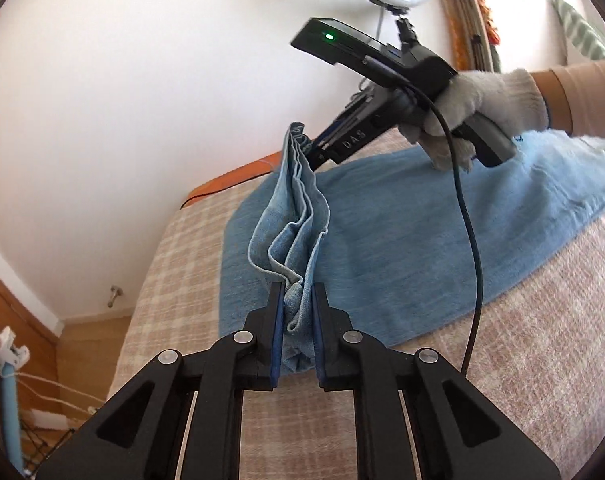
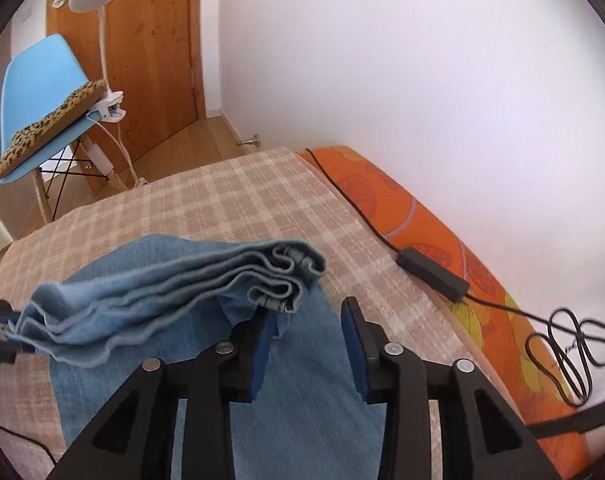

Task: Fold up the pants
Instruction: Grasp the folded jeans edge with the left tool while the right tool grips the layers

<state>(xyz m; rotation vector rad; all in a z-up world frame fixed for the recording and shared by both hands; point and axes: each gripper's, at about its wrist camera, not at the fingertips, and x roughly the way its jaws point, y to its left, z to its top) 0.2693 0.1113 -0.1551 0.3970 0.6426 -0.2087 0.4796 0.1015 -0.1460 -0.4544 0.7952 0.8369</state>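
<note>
pants (image 1: 382,216) in light blue denim lie spread across our bed (image 1: 542,320), with the leg ends lifted and carried over the rest of the fabric. our left tool (image 1: 296,320) is clenched on the bunched hem (image 1: 294,248), layers pinched tight between the pads. our right tool (image 2: 306,344), seen from its own camera, stands parted with the other end of the hem (image 2: 278,280) lying just over its left pad, so it looks released rather than gripping. we judge we're mid-fold, bringing cuffs toward the waist. next we need to lay the hem down level on the denim, let go on the left too, and keep the edges lined up so nothing skews.
</note>
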